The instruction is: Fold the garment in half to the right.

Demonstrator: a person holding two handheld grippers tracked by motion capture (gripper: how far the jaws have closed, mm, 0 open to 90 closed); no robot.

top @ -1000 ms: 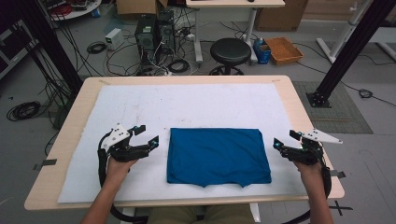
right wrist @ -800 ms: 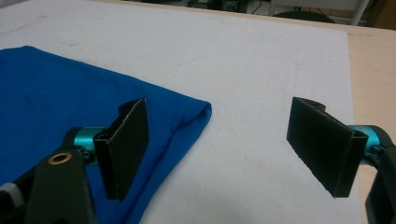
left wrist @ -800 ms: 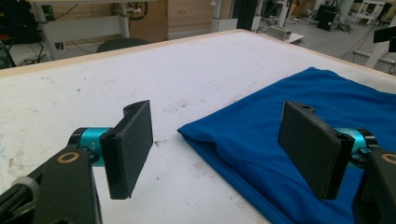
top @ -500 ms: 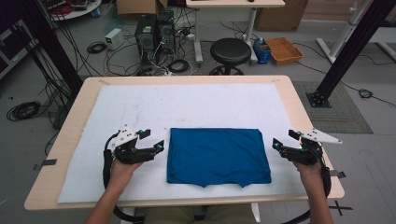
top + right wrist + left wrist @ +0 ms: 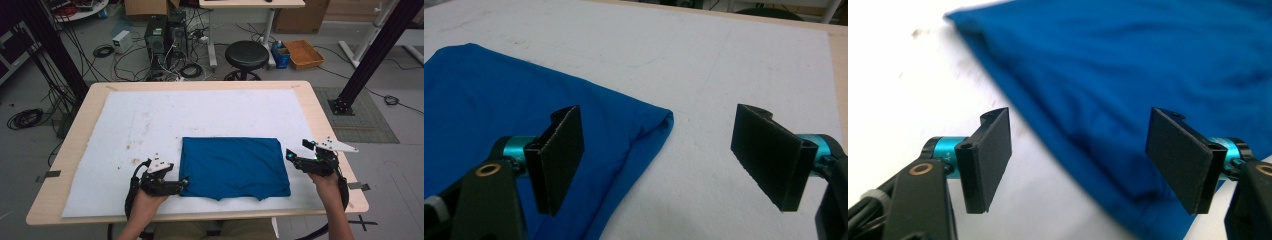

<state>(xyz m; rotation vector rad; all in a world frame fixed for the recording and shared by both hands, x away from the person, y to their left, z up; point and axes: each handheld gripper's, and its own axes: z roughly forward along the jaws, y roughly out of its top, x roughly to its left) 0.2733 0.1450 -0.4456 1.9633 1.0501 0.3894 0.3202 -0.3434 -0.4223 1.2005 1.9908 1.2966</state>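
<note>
A folded blue cloth point(image 5: 234, 167) is lying flat on the white mat point(image 5: 150, 120) that is covering the bench point(image 5: 320, 107), nearer the person's edge than the far one and a little right of the middle. The left tool point(image 5: 183, 183) is sitting low at the cloth's near left corner, its tips just touching or all but touching the fabric's edge; in the left gripper view its jaws are standing spread wide with the cloth's left edge point(image 5: 1128, 125) running between them, so it is holding nothing. That low, level pose looks chosen so one jaw can slide under the folded layers while the other comes down on top. The right tool point(image 5: 291, 158) is hovering just beside the cloth's right edge, apart from it, and the right gripper view is showing its jaws spread as well, with the cloth's far right corner point(image 5: 659, 122) lying between them and bare mat beyond. The person's hands are coming in from the near side, one at each short edge, which suits taking the cloth by both sides at once. Judging from this, the work in hand is a further fold or a lift of the cloth, and the grasp itself is not yet made. The wrinkled near edge, with its small dip, suggests loose layers that could slip apart if only the top one is pinched.
</note>
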